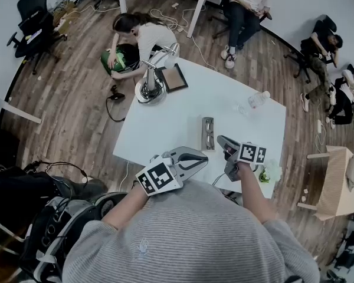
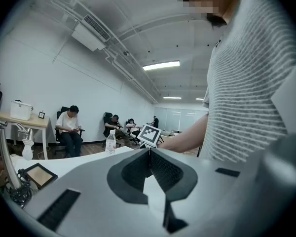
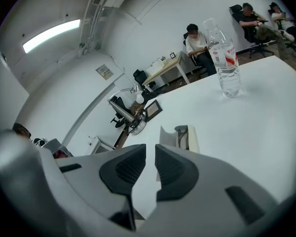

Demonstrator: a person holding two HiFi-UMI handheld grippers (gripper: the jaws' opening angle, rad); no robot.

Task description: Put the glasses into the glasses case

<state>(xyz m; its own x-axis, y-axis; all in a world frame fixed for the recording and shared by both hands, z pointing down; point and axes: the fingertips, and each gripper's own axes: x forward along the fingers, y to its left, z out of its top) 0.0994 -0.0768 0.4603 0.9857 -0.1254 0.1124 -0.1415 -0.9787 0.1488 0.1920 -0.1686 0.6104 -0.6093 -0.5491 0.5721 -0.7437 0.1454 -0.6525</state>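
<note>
The open grey glasses case (image 1: 207,132) lies on the white table (image 1: 165,128) with the dark-rimmed glasses (image 1: 208,135) lying inside it. In the right gripper view the case (image 3: 168,136) sits just beyond the jaws, and the glasses (image 3: 183,134) show in its tray. My right gripper (image 1: 222,140) hovers just to the near right of the case; its jaws stand a narrow gap apart with nothing between them (image 3: 150,151). My left gripper (image 1: 204,157) is held near the table's front edge, its jaws closed tip to tip and empty (image 2: 149,151).
A desk lamp (image 1: 150,81) and a framed board (image 1: 174,77) stand at the table's far left. A plastic water bottle (image 1: 258,99) is at the far right. Several people sit on chairs beyond the table, and one crouches by a green bag (image 1: 119,58).
</note>
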